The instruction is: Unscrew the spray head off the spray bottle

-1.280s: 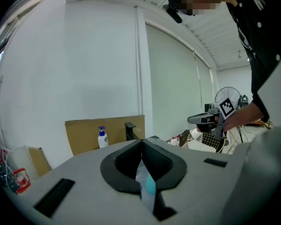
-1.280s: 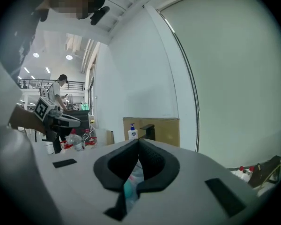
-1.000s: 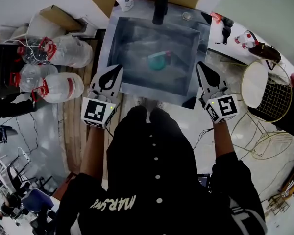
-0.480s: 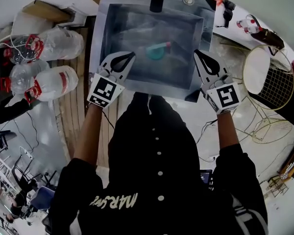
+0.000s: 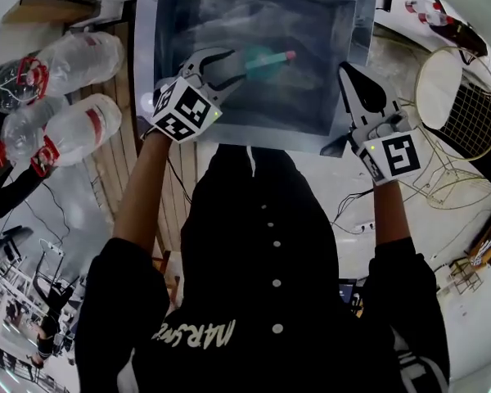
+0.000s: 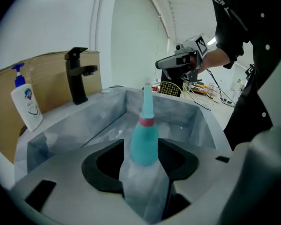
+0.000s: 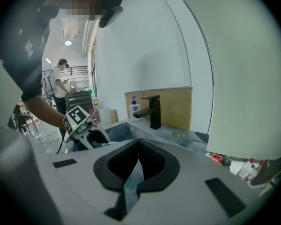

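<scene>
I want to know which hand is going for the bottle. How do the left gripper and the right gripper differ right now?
The left gripper has its jaws apart, having just been opening, with the base of the teal spray bottle in the gap and not pressed. The right gripper is shut and empty. The left gripper reaches into the sink, while the right gripper hovers at its front right corner. Both point toward the sink.
</scene>
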Action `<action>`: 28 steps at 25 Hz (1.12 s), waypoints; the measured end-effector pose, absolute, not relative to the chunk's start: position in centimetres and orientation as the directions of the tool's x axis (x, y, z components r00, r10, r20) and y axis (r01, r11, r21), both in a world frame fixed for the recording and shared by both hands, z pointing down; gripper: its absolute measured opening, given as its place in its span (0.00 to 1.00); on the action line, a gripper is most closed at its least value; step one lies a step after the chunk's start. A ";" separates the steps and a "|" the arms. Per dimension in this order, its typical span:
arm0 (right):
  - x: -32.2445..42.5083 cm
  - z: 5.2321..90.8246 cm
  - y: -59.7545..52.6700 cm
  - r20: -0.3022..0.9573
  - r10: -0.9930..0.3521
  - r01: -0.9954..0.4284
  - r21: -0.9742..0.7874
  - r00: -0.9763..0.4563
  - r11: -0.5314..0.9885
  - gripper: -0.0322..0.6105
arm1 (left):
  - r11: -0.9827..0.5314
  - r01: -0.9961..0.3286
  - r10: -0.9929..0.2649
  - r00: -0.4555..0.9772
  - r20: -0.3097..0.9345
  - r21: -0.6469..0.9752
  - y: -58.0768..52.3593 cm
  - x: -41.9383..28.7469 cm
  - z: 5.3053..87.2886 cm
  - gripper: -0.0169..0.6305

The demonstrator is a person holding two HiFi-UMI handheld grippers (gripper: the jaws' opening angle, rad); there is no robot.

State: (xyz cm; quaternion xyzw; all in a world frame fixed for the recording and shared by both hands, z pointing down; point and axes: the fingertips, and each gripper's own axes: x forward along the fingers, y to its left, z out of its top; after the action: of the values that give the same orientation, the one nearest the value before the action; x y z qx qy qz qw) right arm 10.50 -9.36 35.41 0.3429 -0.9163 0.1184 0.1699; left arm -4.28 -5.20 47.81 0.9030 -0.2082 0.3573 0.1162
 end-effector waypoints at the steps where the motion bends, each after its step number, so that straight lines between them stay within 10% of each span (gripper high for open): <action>1: 10.5 35.6 -9.7 0.390 -0.593 -0.674 -0.104 -0.704 0.732 0.07 | -0.893 -0.445 -0.274 0.662 0.698 0.071 -5.3 -4.0 48.5 0.41; 10: 10.2 38.6 -11.6 0.407 -0.593 -0.691 -0.150 -0.695 0.707 0.07 | -0.930 -0.349 -0.174 0.691 0.702 0.114 -5.9 -0.8 53.9 0.59; 28: 7.4 39.9 -14.2 0.413 -0.465 -0.569 -0.174 -0.783 0.804 0.09 | -0.946 -0.247 -0.065 0.777 0.626 0.209 -6.0 1.7 57.0 0.62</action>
State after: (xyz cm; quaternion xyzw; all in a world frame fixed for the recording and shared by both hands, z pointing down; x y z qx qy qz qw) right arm 7.37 -14.21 39.90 0.2771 -0.9328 0.1463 0.1782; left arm 1.65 -5.97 57.03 0.9320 -0.0837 0.3230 0.1413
